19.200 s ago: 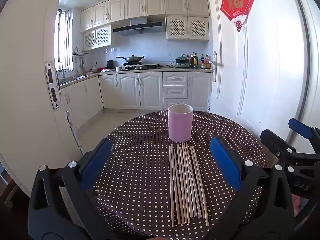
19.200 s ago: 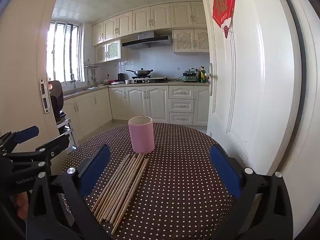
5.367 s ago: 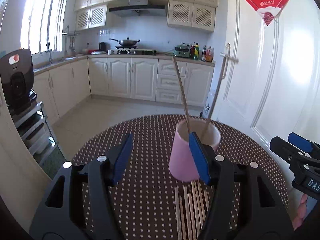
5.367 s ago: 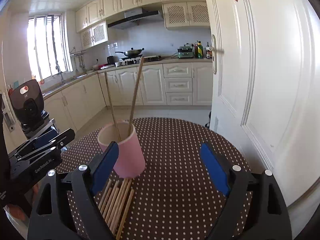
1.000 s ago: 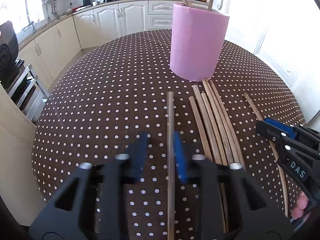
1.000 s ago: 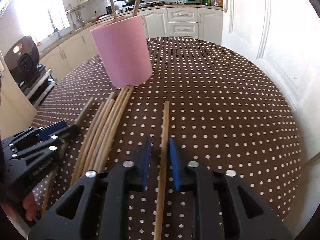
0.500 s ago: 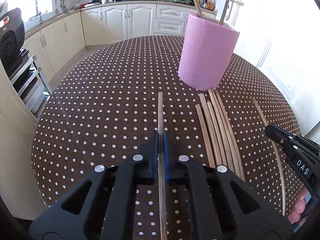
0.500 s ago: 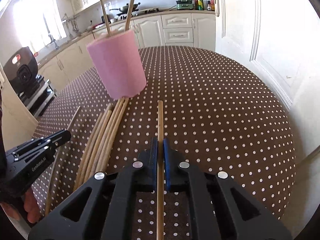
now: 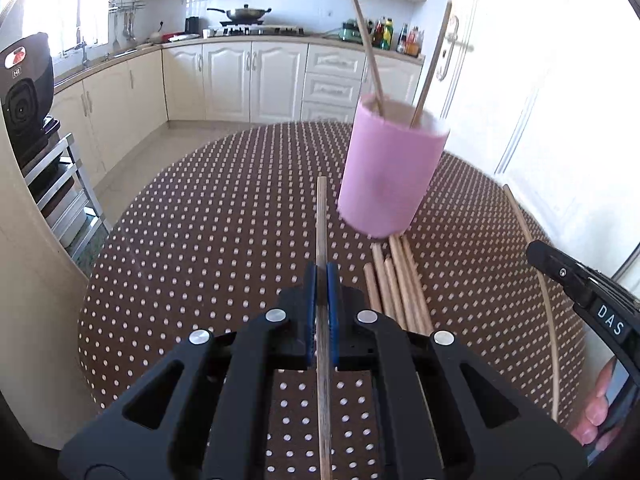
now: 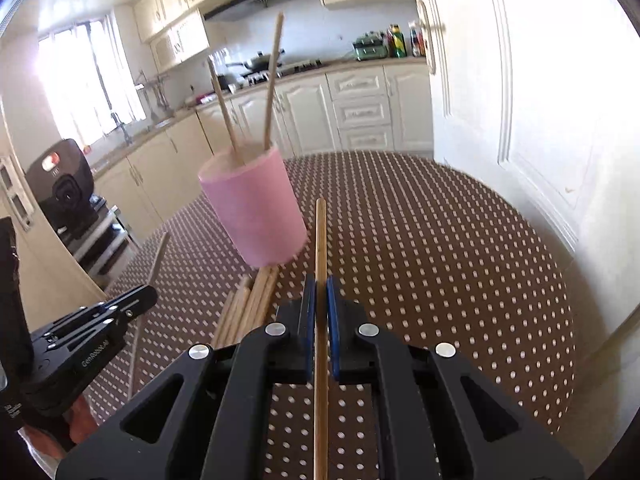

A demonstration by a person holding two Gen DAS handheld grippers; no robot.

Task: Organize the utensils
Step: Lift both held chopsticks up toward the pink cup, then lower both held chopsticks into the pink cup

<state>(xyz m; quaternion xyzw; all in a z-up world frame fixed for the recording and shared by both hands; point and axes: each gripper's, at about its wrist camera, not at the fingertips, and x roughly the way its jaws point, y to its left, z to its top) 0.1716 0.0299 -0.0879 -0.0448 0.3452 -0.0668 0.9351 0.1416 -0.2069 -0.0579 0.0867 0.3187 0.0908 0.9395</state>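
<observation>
A pink cup (image 9: 390, 172) (image 10: 256, 208) stands on the dotted table with two wooden chopsticks (image 9: 366, 46) (image 10: 272, 80) leaning in it. My left gripper (image 9: 321, 276) is shut on a chopstick (image 9: 321, 216) that points forward, lifted off the cloth, left of the cup. My right gripper (image 10: 321, 286) is shut on another chopstick (image 10: 320, 240), lifted too, just right of the cup. A bundle of several loose chopsticks (image 9: 396, 280) (image 10: 250, 300) lies at the cup's near side. Each view shows the other gripper at its edge, holding its stick.
The round table (image 9: 200, 240) has a brown cloth with white dots. A white door (image 10: 520, 80) stands close on the right. A black appliance on a rack (image 9: 24, 92) is at the left. Kitchen cabinets run along the far wall.
Both grippers closed on a chopstick each and then rose from the table with it. The cup now appears lower and farther in both views.
</observation>
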